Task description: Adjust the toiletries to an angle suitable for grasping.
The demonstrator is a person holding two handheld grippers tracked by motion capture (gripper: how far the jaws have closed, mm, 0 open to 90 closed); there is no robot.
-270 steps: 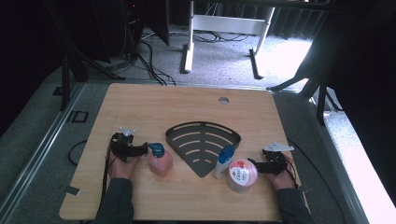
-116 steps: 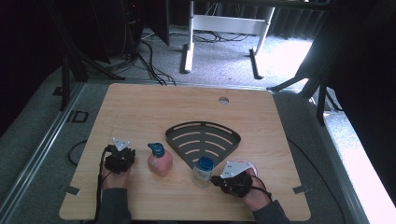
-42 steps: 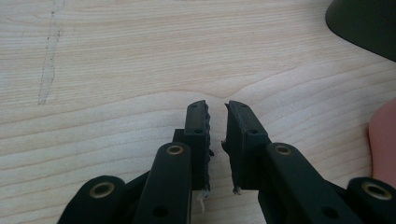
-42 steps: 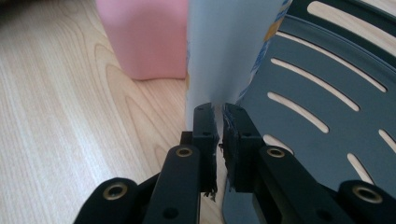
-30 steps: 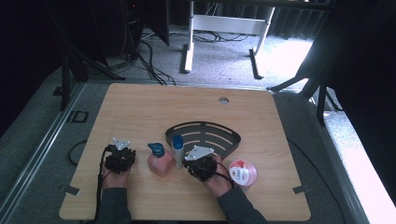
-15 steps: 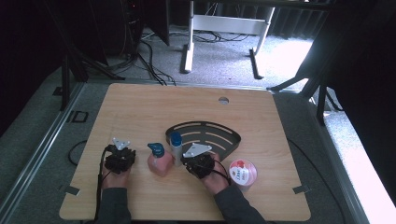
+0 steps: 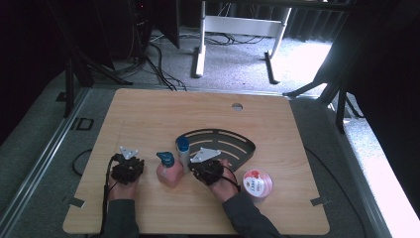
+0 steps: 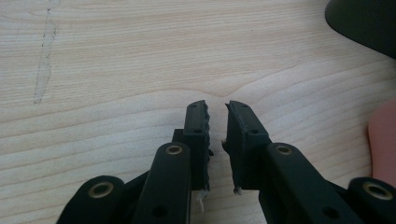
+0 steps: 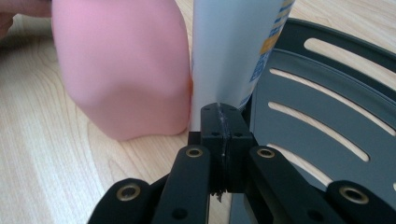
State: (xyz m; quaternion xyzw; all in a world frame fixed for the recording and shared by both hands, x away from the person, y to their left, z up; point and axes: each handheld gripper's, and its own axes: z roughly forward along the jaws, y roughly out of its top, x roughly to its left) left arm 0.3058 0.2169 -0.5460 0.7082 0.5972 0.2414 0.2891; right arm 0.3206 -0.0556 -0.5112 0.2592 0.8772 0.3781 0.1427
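A: What takes up most of the high view?

B: The wooden desk, filling the middle of the frame. It has a small round hole near its upper edge.

A: And the next biggest thing on it?

B: A dark fan-shaped rack with slots, just right of centre. In the right gripper view it fills the right side.

A: What stands beside it?

B: A pink bottle with a blue pump top, lower centre, and a white bottle with a blue cap, upright at the rack's left edge. In the right gripper view the pink bottle is at upper left and the white bottle rises at top centre; the two stand side by side, touching or nearly so.

A: Anything to the right?

B: A round pink and white tub at lower right of the rack, apart from it.

A: The right gripper?

B: The right gripper sits just right of the white bottle. In its own view the jaws are clenched flat together with nothing between them, their tips at the foot of the white bottle.

A: And the left gripper?

B: The left gripper rests at lower left, apart from the pink bottle. In its own view the jaws stand a narrow gap apart over bare wood, grasping nothing.
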